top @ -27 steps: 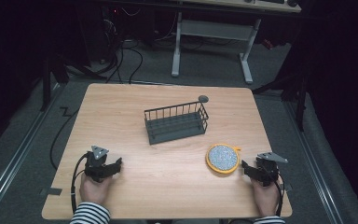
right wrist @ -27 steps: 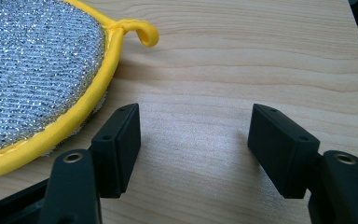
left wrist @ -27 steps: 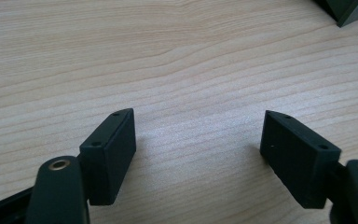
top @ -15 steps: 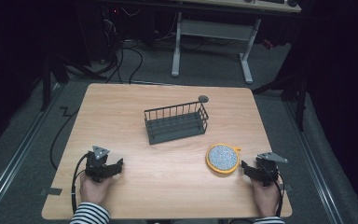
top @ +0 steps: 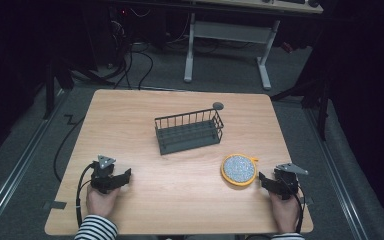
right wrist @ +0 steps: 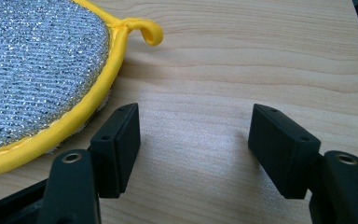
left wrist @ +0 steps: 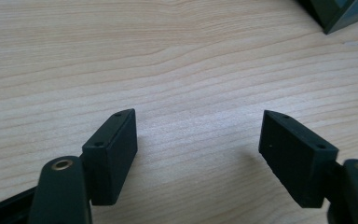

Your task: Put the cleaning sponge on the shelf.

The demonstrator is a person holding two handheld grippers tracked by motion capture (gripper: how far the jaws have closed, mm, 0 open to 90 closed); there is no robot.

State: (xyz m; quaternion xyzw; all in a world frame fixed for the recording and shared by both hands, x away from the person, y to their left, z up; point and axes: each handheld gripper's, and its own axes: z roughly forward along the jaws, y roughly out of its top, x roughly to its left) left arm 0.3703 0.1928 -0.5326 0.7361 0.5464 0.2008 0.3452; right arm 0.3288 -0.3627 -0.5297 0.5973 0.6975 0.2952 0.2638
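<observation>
Scrubber: round silver mesh scouring pad with yellow fabric rim and small hanging loop (top: 238,169) lay flat on the light wooden table (top: 180,200), near-right of the rack; likely staged there for pickup.
Scrubber close-up: pad (right wrist: 32,70) sat just beside the right tool's jaw, apart from it, loop pointing away from the jaws.
Right gripper: right black two-jaw gripper (top: 264,180) rested low just right of the pad, jaws spread wide, nothing between them; looked poised to take the rim.
Left gripper: left black two-jaw gripper (top: 125,176) sat well apart, near-left of the rack, jaws spread, empty, over bare wood (left wrist: 191,70); seemingly parked.
Rack: dark wire basket rack (top: 189,131) stood upright mid-table; probable destination.
Disc: small grey round disc (top: 218,105) lay just behind the rack.
Writing: no brands or labels readable.
</observation>
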